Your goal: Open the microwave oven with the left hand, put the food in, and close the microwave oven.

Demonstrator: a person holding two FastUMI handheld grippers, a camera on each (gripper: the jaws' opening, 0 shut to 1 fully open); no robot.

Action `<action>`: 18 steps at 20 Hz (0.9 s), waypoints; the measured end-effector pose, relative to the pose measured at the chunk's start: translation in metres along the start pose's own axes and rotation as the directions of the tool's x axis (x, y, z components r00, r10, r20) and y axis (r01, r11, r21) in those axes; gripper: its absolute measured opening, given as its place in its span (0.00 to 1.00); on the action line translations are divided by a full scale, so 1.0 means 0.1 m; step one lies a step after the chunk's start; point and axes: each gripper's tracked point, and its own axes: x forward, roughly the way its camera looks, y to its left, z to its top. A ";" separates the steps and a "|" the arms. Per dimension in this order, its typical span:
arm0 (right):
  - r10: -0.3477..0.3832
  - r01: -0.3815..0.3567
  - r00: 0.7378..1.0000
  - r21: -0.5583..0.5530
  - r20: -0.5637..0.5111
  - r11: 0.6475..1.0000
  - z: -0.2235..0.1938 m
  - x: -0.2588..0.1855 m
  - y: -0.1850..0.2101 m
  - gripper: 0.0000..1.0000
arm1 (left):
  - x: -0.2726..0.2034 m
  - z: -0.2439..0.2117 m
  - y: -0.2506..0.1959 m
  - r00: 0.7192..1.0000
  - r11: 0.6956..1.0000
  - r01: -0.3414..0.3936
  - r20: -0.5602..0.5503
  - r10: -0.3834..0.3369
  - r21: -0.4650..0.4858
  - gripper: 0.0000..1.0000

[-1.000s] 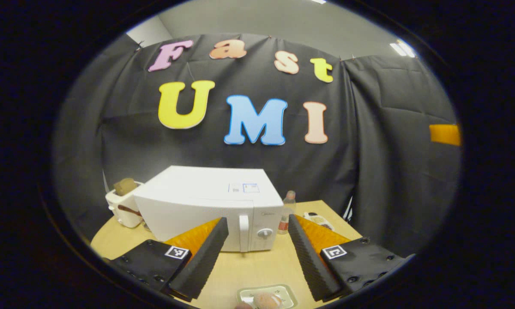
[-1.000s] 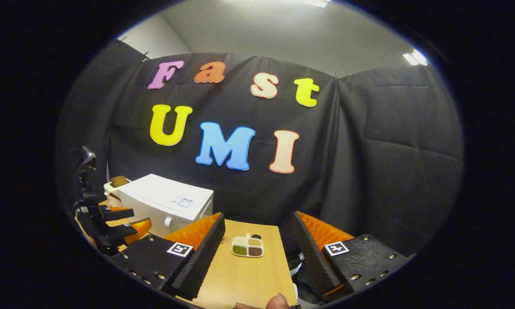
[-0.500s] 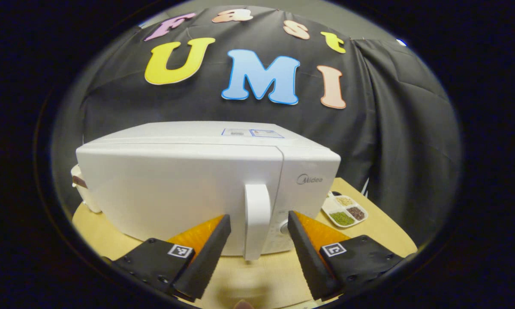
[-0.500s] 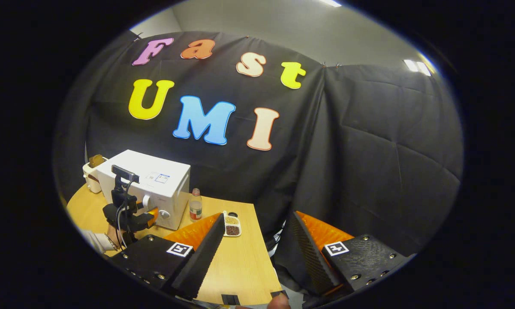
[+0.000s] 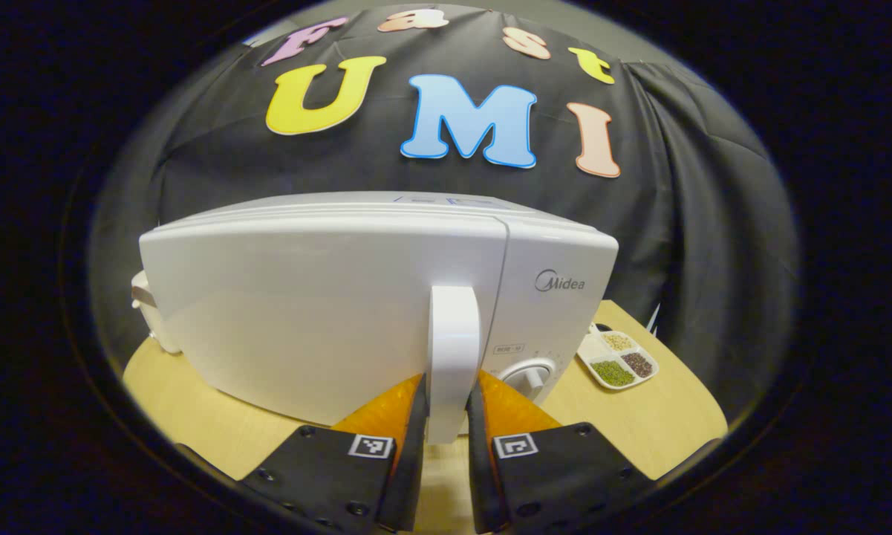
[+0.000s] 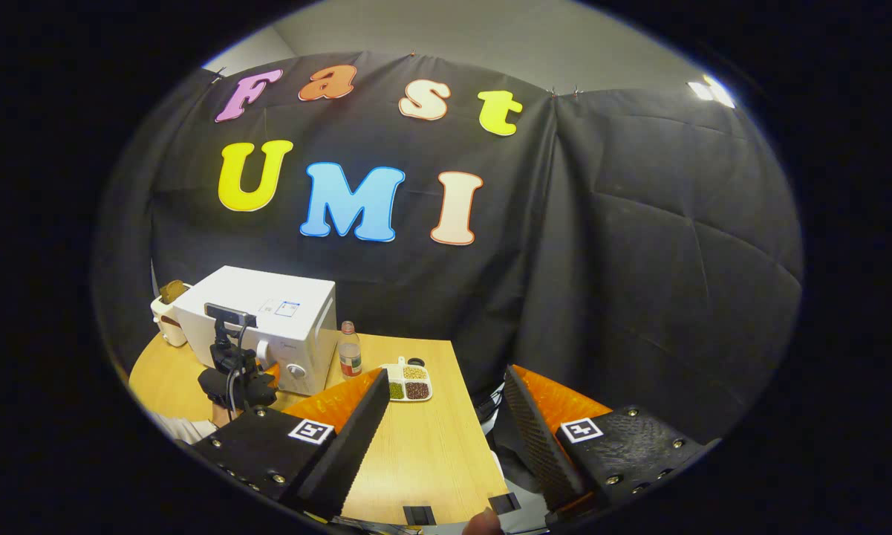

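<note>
Left gripper view: the left hand-held gripper (image 5: 446, 438) is clamped on the door handle (image 5: 454, 349) of the microwave (image 5: 327, 297), which sits toward the desk's (image 5: 639, 416) back left. The stiff vertical bar is the right hold; the door should swing lightly.

Right gripper view: the right hand-held gripper (image 6: 446, 438) hangs wide and empty over the desk's near edge, the food tray (image 6: 408, 383) beyond it.
</note>
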 end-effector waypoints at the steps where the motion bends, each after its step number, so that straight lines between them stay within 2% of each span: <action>1: 0.001 -0.001 1.000 -0.003 0.003 1.000 0.00 -0.03 -0.01 0.95 | 0.00 0.01 -0.01 1.000 1.000 0.012 0.001 -0.012 -0.002 0.34; 2: 0.003 -0.003 1.000 -0.003 0.005 1.000 -0.02 -0.07 -0.02 0.95 | 0.00 0.01 -0.02 1.000 1.000 0.021 -0.010 -0.021 0.001 0.26; 6: 0.008 -0.008 1.000 0.010 0.008 1.000 -0.08 -0.24 -0.07 0.95 | -0.03 0.00 -0.01 0.999 1.000 0.027 -0.025 -0.027 0.013 0.12; 8: 0.001 -0.001 1.000 -0.005 0.015 1.000 -0.10 -0.35 -0.13 0.95 | -0.03 -0.01 -0.02 0.999 0.999 0.039 -0.026 -0.040 -0.017 0.08; 10: -0.019 0.019 1.000 -0.029 0.023 0.999 -0.12 -0.44 -0.23 0.95 | -0.13 -0.08 -0.03 0.996 0.997 0.056 -0.060 -0.059 -0.055 0.08; 13: -0.022 0.023 0.999 -0.013 0.032 1.000 -0.13 -0.56 -0.27 0.95 | -0.74 -0.26 0.09 0.998 0.998 0.068 -0.011 -0.067 0.011 0.08; 15: -0.002 0.003 1.000 -0.006 0.028 1.000 -0.20 -0.58 -0.19 0.95 | -1.22 -0.43 0.26 0.998 0.998 0.056 0.002 -0.056 0.004 0.08; 18: 0.070 -0.070 0.998 0.016 0.008 0.997 -0.30 -0.52 0.09 0.95 | -1.83 -0.65 0.64 1.000 1.000 0.019 -0.020 -0.019 0.002 0.06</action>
